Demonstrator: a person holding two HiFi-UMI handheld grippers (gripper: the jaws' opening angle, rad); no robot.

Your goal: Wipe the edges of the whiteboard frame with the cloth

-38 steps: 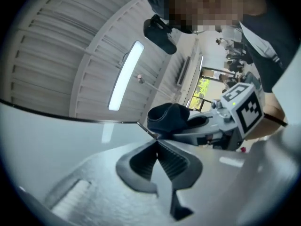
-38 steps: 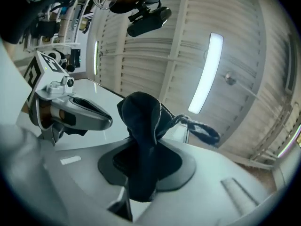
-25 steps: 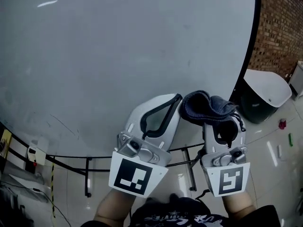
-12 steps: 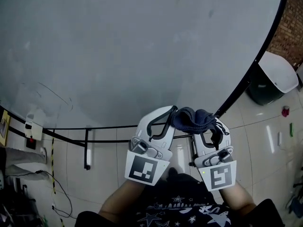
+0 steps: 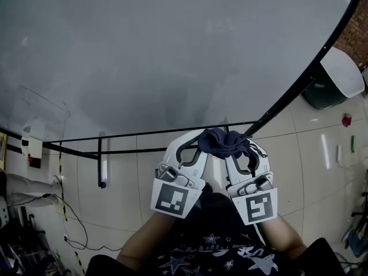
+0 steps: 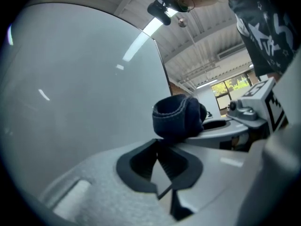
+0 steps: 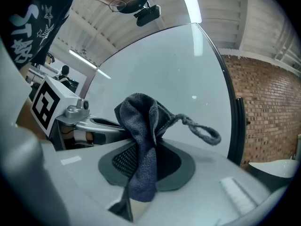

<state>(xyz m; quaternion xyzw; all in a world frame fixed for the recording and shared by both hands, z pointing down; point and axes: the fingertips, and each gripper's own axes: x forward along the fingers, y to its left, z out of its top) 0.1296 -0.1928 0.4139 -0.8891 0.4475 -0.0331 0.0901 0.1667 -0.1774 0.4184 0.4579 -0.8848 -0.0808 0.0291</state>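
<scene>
Your right tool (image 5: 244, 152) is clamped on the dark blue cloth (image 5: 224, 143). In the right gripper view the fabric (image 7: 141, 140) runs down between the two pads and bunches above them. A hanging loop (image 7: 203, 130) trails off toward the whiteboard (image 5: 144, 56). That leaves a thick wad ahead of the tips, so fabric rather than plastic would meet the frame.

Your left tool (image 5: 194, 146) sits just beside the right one. The left gripper view shows its jaws brought together with nothing between them, the tips (image 6: 158, 150) meeting. It looks to be riding alongside as a steadying partner, not gripping anything.

In the head view the wad sits just below the lower right corner of the board. There the black bottom rail (image 5: 149, 133) meets the black right-hand rail (image 5: 305, 76). Whether the cloth already touches the frame cannot be told from here; it appears close to the corner, perhaps on it.

Holding both tools low and close to your body points the cloth up at the rail's underside. That suits a start at the corner, with either rail to follow. Mind the loose loop, which could snag on the stand's crossbar (image 5: 172, 149) below.
</scene>
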